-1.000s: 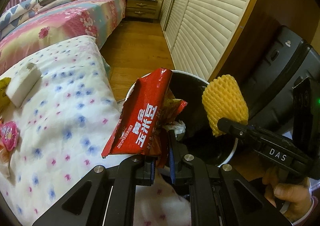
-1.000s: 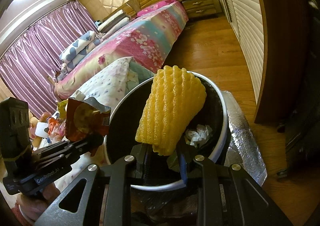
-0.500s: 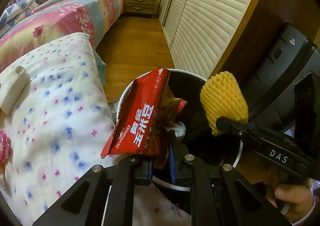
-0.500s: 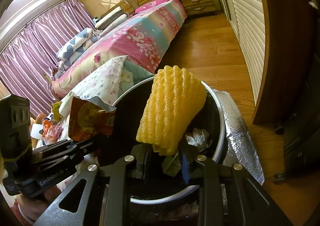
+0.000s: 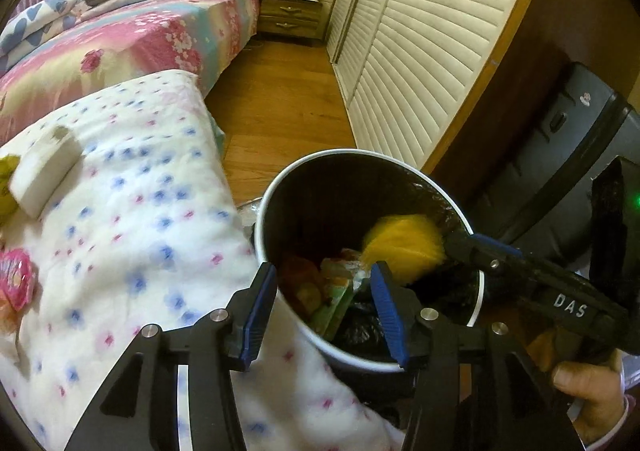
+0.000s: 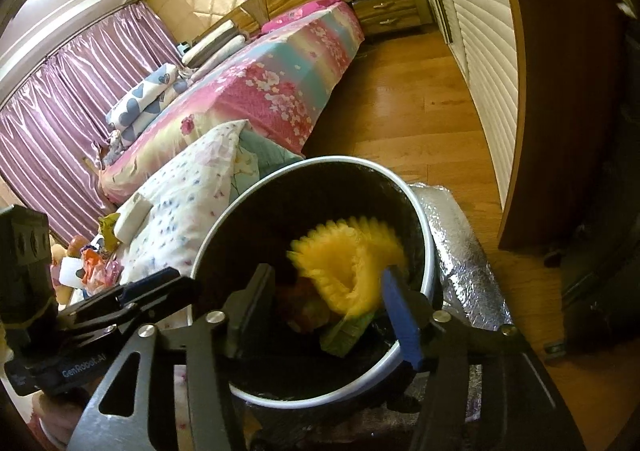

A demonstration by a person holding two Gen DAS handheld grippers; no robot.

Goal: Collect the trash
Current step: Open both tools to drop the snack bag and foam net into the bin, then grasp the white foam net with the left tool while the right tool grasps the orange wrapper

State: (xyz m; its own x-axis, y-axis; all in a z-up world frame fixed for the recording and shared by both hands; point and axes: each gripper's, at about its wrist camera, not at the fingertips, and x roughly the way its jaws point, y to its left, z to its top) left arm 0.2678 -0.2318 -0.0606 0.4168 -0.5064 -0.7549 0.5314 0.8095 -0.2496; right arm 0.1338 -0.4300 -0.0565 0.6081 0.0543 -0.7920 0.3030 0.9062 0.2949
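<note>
Foam fruit net (image 6: 352,271), yellow and blurry, is dropping into the lined trash bin (image 5: 424,175), right above the snack wrappers (image 5: 316,291). Both the left gripper (image 5: 320,315) and right gripper (image 6: 332,311) have just been opening, nothing between the jaws. Looks featherlight and squishy, so I'd pinch it anywhere.
</note>
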